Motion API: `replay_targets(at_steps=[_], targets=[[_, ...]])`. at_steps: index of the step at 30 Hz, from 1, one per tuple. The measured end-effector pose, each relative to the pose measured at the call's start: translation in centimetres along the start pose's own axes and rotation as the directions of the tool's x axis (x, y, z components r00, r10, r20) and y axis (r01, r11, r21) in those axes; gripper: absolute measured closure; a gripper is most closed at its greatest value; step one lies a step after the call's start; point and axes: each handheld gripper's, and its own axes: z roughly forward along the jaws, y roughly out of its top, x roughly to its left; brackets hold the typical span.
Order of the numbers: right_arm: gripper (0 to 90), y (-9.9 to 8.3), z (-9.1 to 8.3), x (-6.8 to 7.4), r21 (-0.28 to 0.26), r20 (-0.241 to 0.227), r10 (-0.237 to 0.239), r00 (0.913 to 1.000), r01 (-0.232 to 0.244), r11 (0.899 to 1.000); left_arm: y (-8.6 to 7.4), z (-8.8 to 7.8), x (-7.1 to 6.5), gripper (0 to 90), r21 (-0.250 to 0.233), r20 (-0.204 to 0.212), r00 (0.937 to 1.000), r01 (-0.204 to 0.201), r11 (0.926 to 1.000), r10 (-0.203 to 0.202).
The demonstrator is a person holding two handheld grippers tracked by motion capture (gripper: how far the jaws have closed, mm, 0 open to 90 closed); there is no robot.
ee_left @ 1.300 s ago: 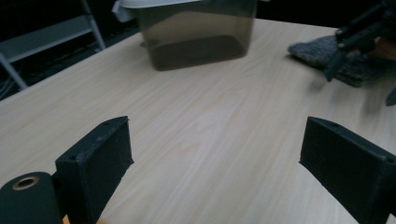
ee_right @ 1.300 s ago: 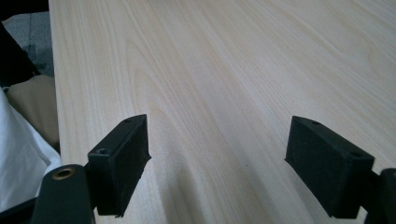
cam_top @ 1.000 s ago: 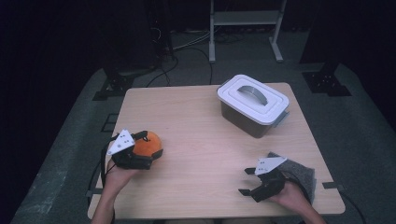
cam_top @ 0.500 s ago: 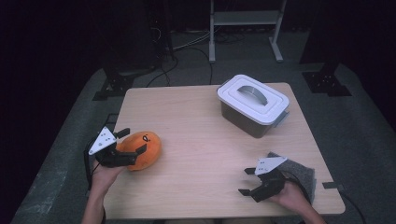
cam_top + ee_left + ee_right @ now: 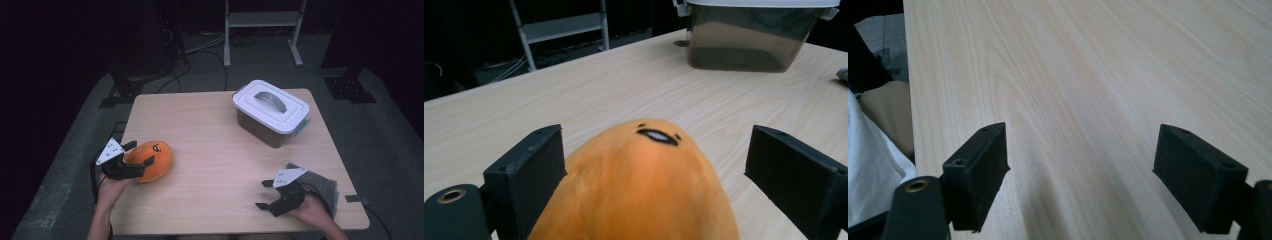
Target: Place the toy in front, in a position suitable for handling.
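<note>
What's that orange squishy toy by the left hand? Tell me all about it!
The orange plush toy is a soft, egg-shaped lump of fuzzy fabric with a tiny black face stitched near its top. It lies on the wooden table near the left edge, between the left gripper's open black fingers. One finger sits close against its side; the other stands clear.

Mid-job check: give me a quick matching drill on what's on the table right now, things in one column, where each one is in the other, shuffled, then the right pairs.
Things:
1. orange plush toy
2. lidded container
3. grey cloth
4. right gripper

Places or states:
A. far right part of the table
B. jaws apart over bare wood
C. between the left gripper's jaws, near left edge
D. near right corner, under the right hand

Pairs: 1-C, 2-A, 3-D, 4-B
</note>
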Motion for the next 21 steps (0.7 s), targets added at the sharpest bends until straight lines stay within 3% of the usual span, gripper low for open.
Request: replay_targets(at_steps=[4, 16, 18, 21], targets=[[20.2, 0.0, 0.0, 0.0, -0.001, -0.002, 0.001, 1.0000, -0.001, 1.000, -0.5, -0.1, 0.3, 12.9, 0.000, -0.008, 1.0000, -0.001, 1.0000, 0.001], [20.5, 0.0, 0.0, 0.1, 0.003, -0.004, -0.004, 1.0000, 0.004, 1.000, -1.4, 1.0, 0.4, 22.7, 0.074, -0.008, 0.9999, -0.008, 0.9972, 0.009], [20.5, 0.0, 0.0, 0.1, 0.005, -0.006, -0.005, 1.0000, 0.005, 1.000, -1.7, 1.2, 0.4, 25.3, 0.095, -0.022, 0.9995, -0.020, 0.9953, 0.022], [20.5, 0.0, 0.1, 0.1, 0.008, -0.006, -0.009, 0.9999, 0.009, 1.000, -1.9, 1.4, 0.5, 30.3, 0.119, -0.042, 0.9991, 0.002, 0.9929, 0.003]])
